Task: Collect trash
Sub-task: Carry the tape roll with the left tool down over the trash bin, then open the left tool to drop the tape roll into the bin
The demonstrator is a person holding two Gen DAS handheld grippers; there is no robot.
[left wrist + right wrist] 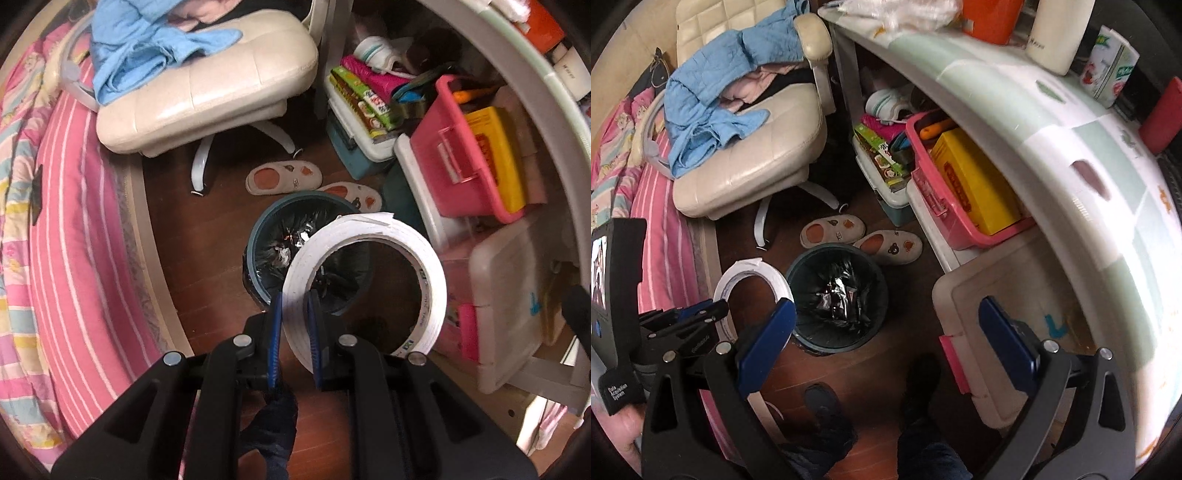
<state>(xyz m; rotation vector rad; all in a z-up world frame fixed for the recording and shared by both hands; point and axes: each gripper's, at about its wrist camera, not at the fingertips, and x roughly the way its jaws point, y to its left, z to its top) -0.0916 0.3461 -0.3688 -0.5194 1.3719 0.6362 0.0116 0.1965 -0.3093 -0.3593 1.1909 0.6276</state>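
Tape roll (pixel 364 284): white, matt, paper-like layers; bin (pixel 837 297): dark teal plastic, lined with a glossy, crinkled black bag (pixel 834 291). Chair (pixel 207 85): cream leather-look padding with a soft sheen, blue cloth (pixel 147 44) rumpled on it; floor (pixel 207 258): dark polished wood. Basket (pixel 469 155): glossy pink plastic; both grippers' frames matt black with blue pads (pixel 764 334) and shiny metal pins (pixel 173 358).

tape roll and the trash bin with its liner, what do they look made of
Tape roll: white, matte, probably paper or foam-backed tape; stacked layers show along its edge and the core carries print. Trash bin: dark teal, smooth rim, likely moulded plastic. Its liner: thin black plastic film, crinkled and glinting.
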